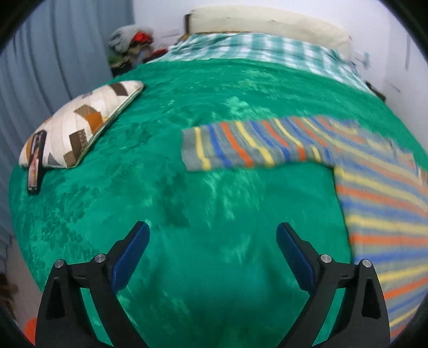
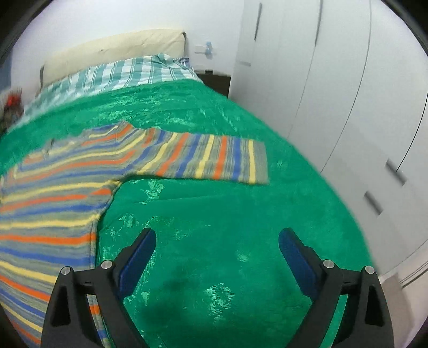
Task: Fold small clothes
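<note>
Green plush bedspread (image 1: 187, 133) covers the bed, with a checked sheet (image 1: 254, 50) and a cream headboard (image 1: 267, 24) at the far end and white wardrobe doors (image 2: 334, 93) along one side.

Spread flat on it is the striped shirt (image 1: 379, 214), body lying between the two grippers and one sleeve reaching out to each side. In the left wrist view, the left sleeve (image 1: 240, 146) lies ahead of the left gripper (image 1: 212, 235) and slightly to its right, its long axis crosswise to the jaws, cuff pointing left. In the right wrist view, the right sleeve (image 2: 214, 158) lies ahead of the right gripper (image 2: 216, 241), again crosswise, cuff pointing right; the shirt's body lies just left of these jaws.

Both pairs of jaws stand wide apart and hold nothing, hanging over bare bedspread short of the cloth.

Each gripper is nearer its own sleeve, so the likely next move is to reach forward to a cuff and fold it inward across the body.

A patterned pillow (image 1: 80, 125) with a phone (image 1: 36, 160) leaning on it lies well off to the left.
</note>
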